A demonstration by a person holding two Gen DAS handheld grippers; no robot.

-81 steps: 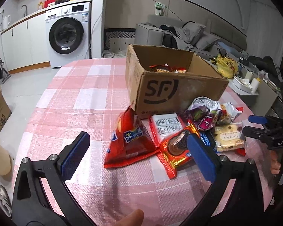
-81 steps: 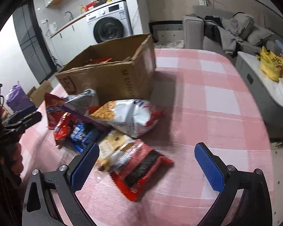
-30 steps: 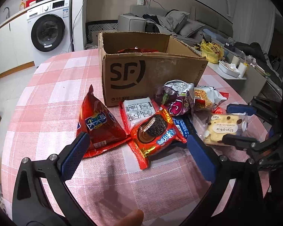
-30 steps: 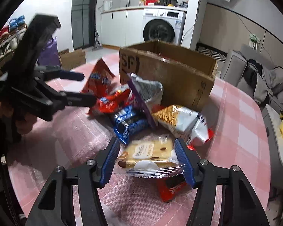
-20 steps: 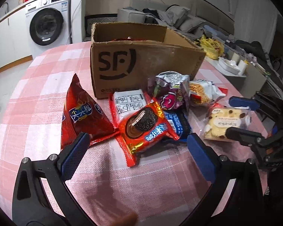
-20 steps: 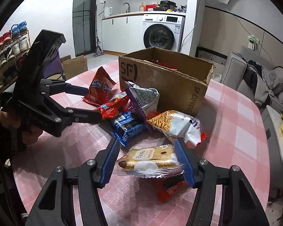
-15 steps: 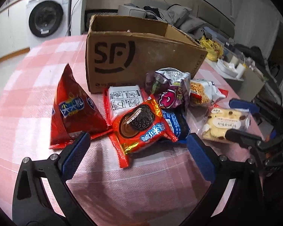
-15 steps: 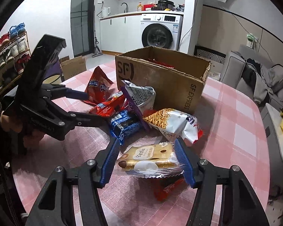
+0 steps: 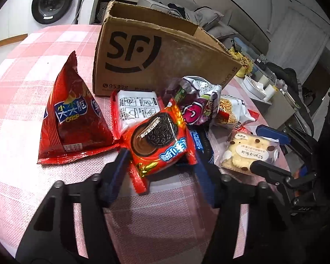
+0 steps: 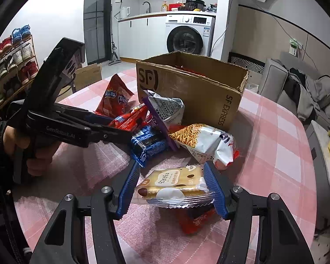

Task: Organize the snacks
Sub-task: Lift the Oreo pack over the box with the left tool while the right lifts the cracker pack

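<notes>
Left gripper point(image 9: 160, 162) jaws now narrowed from wide around the Oreo packet point(image 9: 159, 139).

I see a table with pink-and-white check cloth point(image 9: 33, 50). SF cardboard box point(image 9: 156, 55) sits on it. In front of the box, on the cloth: red triangular crisp bag point(image 9: 72, 118), white-and-red packet point(image 9: 136, 110) just beside it, blue packet point(image 10: 147, 143), white noodle-snack bag point(image 10: 204, 143) near the box's right corner, small red packet point(image 10: 195, 220) nearest me.
</notes>
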